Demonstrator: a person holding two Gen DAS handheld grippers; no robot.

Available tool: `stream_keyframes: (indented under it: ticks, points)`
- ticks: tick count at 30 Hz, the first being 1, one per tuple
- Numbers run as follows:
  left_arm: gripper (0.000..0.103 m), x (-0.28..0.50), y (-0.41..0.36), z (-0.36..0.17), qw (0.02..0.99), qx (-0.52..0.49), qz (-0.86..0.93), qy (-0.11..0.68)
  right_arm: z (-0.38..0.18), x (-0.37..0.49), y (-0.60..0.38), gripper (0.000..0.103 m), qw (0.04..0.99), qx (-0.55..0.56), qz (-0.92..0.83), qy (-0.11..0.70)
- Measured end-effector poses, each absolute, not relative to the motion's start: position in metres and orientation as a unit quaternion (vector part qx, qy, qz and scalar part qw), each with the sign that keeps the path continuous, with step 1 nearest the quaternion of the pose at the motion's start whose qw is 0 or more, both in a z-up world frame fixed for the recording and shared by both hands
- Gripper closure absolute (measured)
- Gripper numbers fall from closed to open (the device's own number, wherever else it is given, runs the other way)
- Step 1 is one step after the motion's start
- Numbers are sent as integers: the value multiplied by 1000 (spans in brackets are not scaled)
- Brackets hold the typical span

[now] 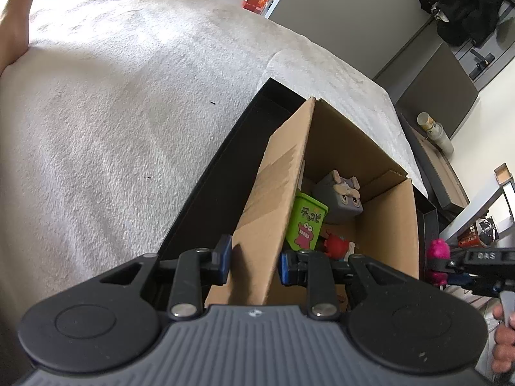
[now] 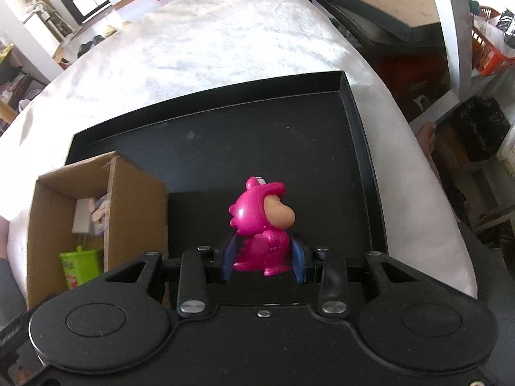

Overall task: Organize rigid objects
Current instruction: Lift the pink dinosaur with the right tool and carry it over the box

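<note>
Left gripper (image 1: 252, 262), nearest in the left wrist view: blue-padded fingers (image 1: 225, 255) pinching the upright side flap of the open brown cardboard box (image 1: 391, 225), one pad on each face of the flap. The right gripper (image 2: 264, 259) has its blue-padded fingers (image 2: 297, 262) clamped on the lower body of a glossy magenta plastic dinosaur-costume figurine (image 2: 260, 225) with a tan face, pads pressing both its sides; the figurine is upright, over the bare floor of the shallow black rectangular tray (image 2: 360, 148), beside the box, and whether its feet touch the tray floor cannot be told.

The left view also shows the right gripper (image 1: 450, 265) at the right edge, just outside the box's right wall, holding the same magenta figurine (image 1: 437, 251).

The box stands in the tray's near-left corner as the right wrist view shows it.

Inside the box, nearest: a small red plastic toy (image 1: 336, 246), partly hidden. Just behind it, a lime-green plastic box-shaped toy (image 1: 307, 225) with a pink crocodile print. Beyond that, against the far wall, a grey cube-shaped animal-face toy (image 1: 341, 196) with tan ears.

The tray sits on a white fluffy cloth-covered surface (image 1: 128, 112), at its right edge. Farthest: dark framed boards (image 2: 386, 3) beyond the surface, room clutter blurred.
</note>
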State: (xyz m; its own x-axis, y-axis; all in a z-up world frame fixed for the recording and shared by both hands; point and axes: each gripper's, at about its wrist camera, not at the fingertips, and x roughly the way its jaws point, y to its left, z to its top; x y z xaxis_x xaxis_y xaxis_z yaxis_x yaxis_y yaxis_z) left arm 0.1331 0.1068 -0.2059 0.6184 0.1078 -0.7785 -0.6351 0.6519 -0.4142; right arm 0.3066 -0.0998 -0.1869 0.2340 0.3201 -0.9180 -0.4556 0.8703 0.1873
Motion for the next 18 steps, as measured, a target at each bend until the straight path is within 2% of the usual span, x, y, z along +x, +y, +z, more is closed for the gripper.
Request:
stream_keyframes:
  ticks: [18]
  points:
    - [76,126,108,-199,833,-357,215,364,-135,257,-78,68,793,-35,302,528]
